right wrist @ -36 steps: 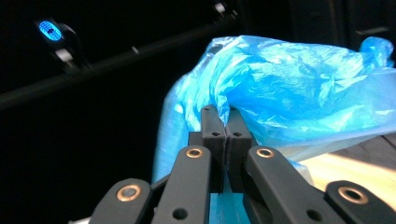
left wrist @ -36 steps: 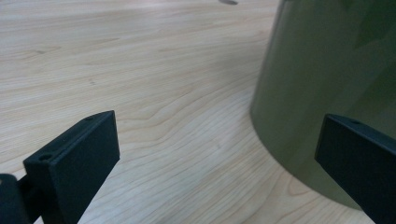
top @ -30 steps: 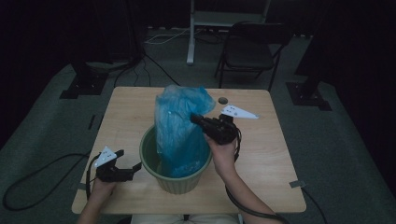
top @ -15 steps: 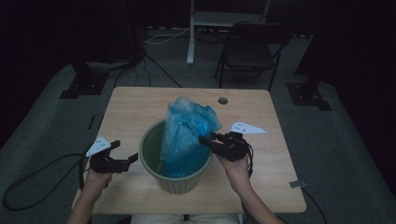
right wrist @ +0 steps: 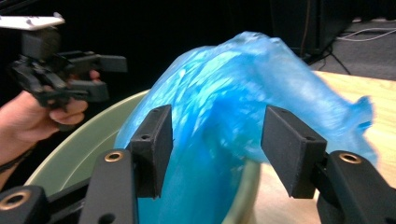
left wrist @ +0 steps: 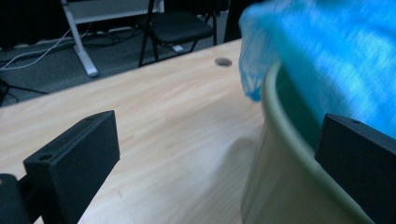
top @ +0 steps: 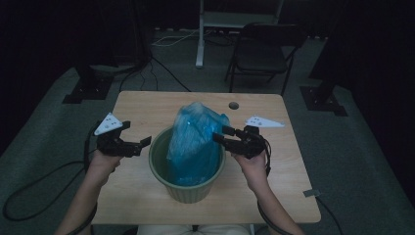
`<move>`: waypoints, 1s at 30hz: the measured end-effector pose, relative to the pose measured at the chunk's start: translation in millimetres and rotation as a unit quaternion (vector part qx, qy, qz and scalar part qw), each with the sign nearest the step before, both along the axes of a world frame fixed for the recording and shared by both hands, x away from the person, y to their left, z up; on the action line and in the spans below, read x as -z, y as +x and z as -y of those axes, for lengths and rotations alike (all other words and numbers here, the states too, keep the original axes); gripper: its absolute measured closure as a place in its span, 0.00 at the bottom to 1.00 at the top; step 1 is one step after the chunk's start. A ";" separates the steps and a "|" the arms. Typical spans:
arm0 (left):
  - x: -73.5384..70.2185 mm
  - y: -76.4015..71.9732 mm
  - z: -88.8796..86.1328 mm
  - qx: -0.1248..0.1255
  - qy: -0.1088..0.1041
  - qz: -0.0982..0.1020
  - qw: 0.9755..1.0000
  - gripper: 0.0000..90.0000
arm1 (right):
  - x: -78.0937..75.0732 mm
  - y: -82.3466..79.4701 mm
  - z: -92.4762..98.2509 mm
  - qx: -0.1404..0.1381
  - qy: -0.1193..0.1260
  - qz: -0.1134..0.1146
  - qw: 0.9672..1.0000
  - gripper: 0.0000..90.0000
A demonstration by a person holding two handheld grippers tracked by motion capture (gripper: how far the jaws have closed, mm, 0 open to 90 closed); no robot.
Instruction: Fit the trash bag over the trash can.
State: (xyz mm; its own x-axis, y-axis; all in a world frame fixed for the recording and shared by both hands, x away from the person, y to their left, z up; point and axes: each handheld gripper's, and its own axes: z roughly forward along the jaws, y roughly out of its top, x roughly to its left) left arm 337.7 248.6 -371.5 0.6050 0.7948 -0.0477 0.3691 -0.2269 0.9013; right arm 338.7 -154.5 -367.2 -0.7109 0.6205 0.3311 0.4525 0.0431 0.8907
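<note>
The thin, crinkly blue plastic bag, seemingly limp and slippery, stood in the round green bin near the desk's front edge, best pinched at its loose top, with the right gripper just opened off it and the left gripper unclenched, empty.

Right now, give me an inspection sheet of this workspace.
Surface: wooden table, with a round hole near its far edge.
Job's things: blue plastic bag standing in the green bin, bunched up above the rim.
Clutter: nothing seen.
Grippers: left gripper open beside the bin; right gripper has just been opening, fingers off the bag.
Cables: one trails from each gripper; more cross the floor.
Surroundings: dark room, folding chair, stand bases on grey carpet.
</note>
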 end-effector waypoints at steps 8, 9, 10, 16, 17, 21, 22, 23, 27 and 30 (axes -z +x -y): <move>-29.1 29.5 36.8 0.031 -0.026 -0.018 0.999 0.01 | -8.6 14.9 13.2 0.022 0.009 -0.008 1.000 0.43; -29.1 29.5 36.8 0.031 -0.026 -0.018 0.999 0.01 | -8.6 14.9 13.2 0.022 0.009 -0.008 1.000 0.43; -32.7 39.8 45.1 0.038 -0.032 -0.029 0.998 0.01 | -10.7 15.4 15.3 0.022 0.012 -0.009 1.000 0.40; -36.4 68.6 76.2 0.072 -0.002 -0.079 0.994 0.01 | -12.1 25.1 7.7 0.015 0.006 -0.018 1.000 0.36; -35.0 73.0 82.3 0.077 0.011 -0.090 0.993 0.01 | -11.2 27.5 5.3 0.012 0.003 -0.020 1.000 0.36; -29.9 82.8 98.5 0.091 0.052 -0.112 0.988 0.03 | -8.2 35.2 -5.4 0.001 -0.007 -0.032 0.999 0.35; -27.7 86.5 105.7 0.091 0.060 -0.123 0.986 0.08 | -7.4 38.4 -12.2 -0.001 -0.015 -0.034 0.999 0.37; -27.7 86.5 105.7 0.091 0.060 -0.123 0.986 0.08 | -7.0 39.6 -13.8 -0.004 -0.015 -0.034 0.999 0.37; -27.5 85.4 110.6 0.108 0.064 -0.116 0.985 0.41 | -4.1 45.0 -21.8 -0.007 -0.030 -0.040 0.999 0.45; -27.5 85.0 109.9 0.110 0.059 -0.117 0.985 0.52 | -1.5 47.3 -24.4 -0.004 -0.040 -0.039 0.998 0.53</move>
State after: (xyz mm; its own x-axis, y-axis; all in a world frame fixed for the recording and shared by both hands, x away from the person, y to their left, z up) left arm 422.7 138.7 -344.0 0.7465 0.6544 -0.1209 0.4939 -0.4232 0.7596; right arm 386.0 -130.2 -365.7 -0.6904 0.6410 0.3354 0.5198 0.1171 0.8462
